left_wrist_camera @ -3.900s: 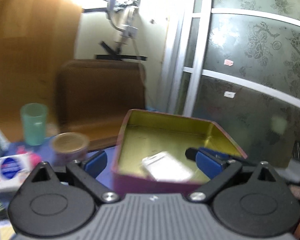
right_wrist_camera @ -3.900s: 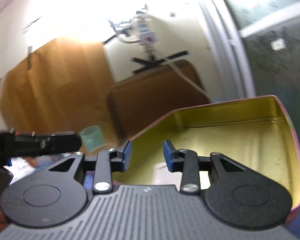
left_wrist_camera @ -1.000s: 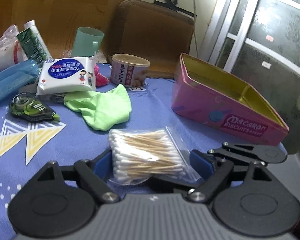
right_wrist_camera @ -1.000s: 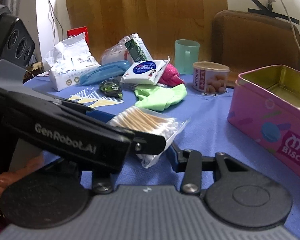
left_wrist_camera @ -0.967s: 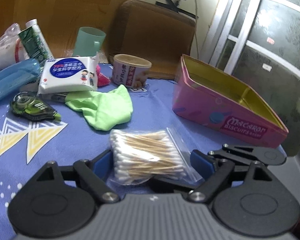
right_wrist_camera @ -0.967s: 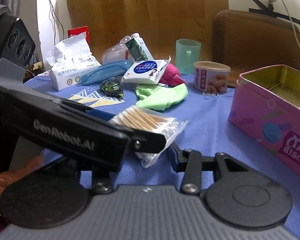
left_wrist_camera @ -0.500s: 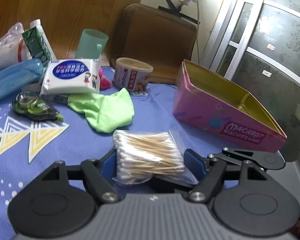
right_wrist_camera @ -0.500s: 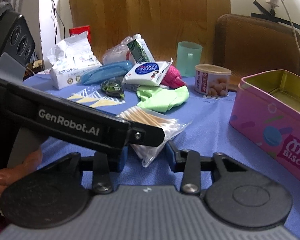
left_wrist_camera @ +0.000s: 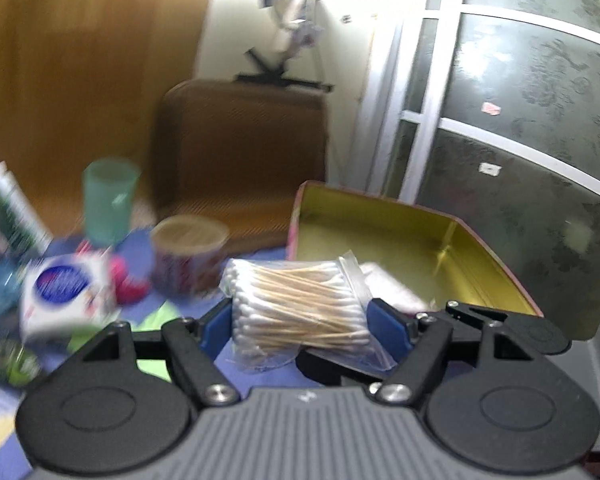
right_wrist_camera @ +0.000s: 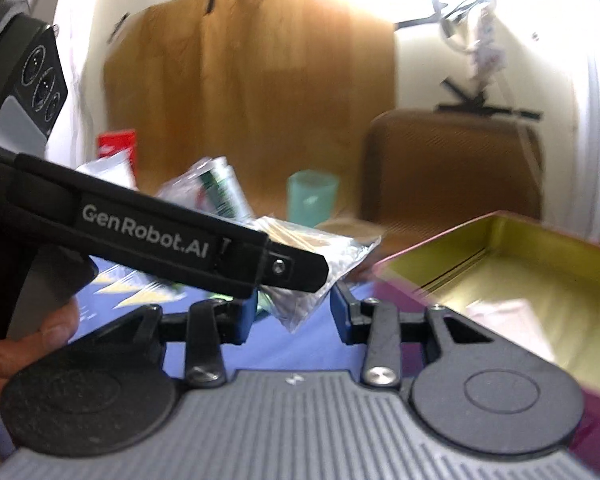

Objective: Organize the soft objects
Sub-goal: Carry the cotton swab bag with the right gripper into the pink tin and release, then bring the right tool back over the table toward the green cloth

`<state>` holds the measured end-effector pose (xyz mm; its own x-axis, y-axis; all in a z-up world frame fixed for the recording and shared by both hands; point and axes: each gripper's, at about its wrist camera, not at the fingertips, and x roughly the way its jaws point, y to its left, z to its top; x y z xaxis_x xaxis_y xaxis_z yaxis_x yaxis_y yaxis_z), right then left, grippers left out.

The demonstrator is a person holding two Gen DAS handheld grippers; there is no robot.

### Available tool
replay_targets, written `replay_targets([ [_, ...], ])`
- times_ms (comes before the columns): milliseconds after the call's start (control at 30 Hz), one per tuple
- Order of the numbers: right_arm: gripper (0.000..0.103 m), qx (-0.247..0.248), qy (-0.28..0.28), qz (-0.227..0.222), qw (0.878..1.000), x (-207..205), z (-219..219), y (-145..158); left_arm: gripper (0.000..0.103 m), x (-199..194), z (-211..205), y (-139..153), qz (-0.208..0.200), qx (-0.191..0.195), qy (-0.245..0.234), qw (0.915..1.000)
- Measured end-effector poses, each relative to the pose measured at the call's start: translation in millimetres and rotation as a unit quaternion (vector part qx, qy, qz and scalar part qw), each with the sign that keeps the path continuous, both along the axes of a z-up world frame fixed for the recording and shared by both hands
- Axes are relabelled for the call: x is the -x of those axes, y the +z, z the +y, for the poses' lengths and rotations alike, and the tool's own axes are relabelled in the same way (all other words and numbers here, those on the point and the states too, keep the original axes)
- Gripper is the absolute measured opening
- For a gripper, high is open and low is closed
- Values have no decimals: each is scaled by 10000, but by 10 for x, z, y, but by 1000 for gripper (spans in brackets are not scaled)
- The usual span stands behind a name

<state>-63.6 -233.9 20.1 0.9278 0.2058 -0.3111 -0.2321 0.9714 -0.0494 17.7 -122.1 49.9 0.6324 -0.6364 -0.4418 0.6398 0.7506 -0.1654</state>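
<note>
So the left gripper pinches the light, crinkly cotton swab bag mid-bundle near the tin, right gripper spread empty.

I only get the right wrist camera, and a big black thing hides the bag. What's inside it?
Observer: Cotton swabs, wooden sticks with white tips.
Operator: Is something holding the bag?
Observer: Yes. The left gripper has a blue pad pressed on each side of it.
Operator: What's behind the black thing?
Observer: A white tissue pack with a blue oval, lying left of the bag.
</note>
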Motion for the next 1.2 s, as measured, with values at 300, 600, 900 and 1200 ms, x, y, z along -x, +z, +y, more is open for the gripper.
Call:
replay_targets([
  [300,43,-112,-1013,-301,9943,-129,-658,232,78,-328,-865,167,-118,18,-560,9984],
  [600,61,-472,-2035,105,9779,-340,-1053,69,92,-438,-983,12,43,-106,-267,9996],
  [900,60,-467,-1902,-292,9802,-69,-838,-7,92,-275,-126,-34,-30,30,455,9990],
  [1200,60,-426,-1805,-612,9807,168,-677,11,92,-56,187,-176,-105,-355,712,9968],
])
